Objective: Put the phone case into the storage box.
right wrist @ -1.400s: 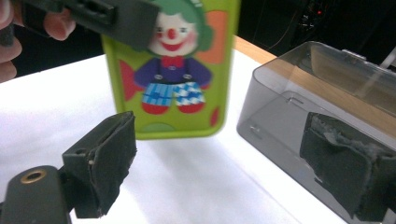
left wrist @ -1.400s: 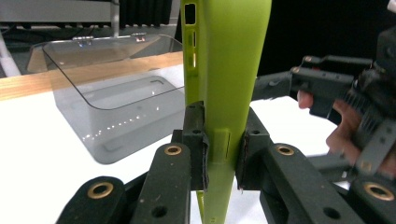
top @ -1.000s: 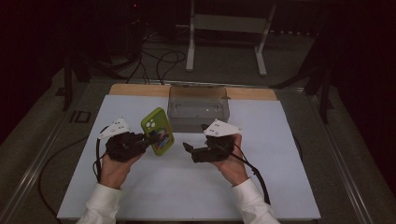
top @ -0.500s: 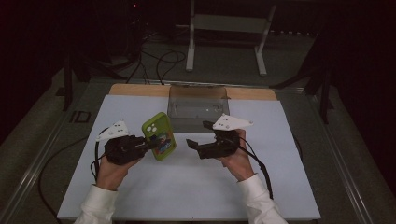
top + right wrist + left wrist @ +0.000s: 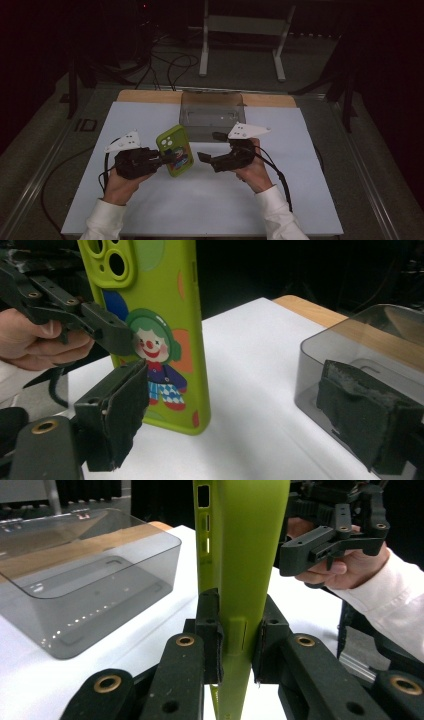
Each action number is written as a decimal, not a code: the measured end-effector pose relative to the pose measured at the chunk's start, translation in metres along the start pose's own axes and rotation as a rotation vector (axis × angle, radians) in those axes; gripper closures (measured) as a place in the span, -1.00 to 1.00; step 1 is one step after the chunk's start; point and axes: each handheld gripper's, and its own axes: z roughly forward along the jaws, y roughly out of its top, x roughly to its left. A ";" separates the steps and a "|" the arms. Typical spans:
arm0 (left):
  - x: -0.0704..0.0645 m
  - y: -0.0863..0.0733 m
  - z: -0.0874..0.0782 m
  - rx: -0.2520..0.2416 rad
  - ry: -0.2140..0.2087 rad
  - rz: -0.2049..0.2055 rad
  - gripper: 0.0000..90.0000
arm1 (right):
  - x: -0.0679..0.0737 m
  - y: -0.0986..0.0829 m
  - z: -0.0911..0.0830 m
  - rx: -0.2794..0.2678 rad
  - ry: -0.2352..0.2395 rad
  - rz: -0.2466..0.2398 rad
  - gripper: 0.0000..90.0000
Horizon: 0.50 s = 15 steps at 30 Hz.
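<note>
**Clown-Print Phone Case Gripped Over White Table**

A glossy lime-green phone case (image 5: 175, 150), printed with a cartoon clown, is being held on edge above the white table (image 5: 150, 210), pinched at its thin side by the left tongs (image 5: 167, 159), whose padded black jaws are being pressed against it. The right tongs (image 5: 211, 146) are being kept spread just beside it, grasping nothing. A smoky translucent plastic box (image 5: 212, 111), rounded at its corners, is being left behind.
</note>
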 end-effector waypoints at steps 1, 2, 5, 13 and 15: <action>0.000 0.000 0.000 0.001 -0.005 0.001 0.72 | 0.001 0.000 0.001 0.001 0.014 0.002 -0.70; -0.001 0.000 0.001 0.000 -0.012 0.001 0.72 | 0.001 0.000 0.001 0.001 0.021 0.004 -0.70; -0.002 0.001 0.002 0.000 -0.026 0.008 0.72 | 0.001 -0.001 0.003 0.011 0.040 0.002 -0.68; -0.008 0.000 0.008 0.010 -0.067 0.024 0.72 | 0.003 -0.002 0.006 0.014 0.087 0.007 -0.60; -0.008 0.000 0.010 0.012 -0.073 0.027 0.72 | 0.003 -0.002 0.007 0.017 0.093 0.010 -0.58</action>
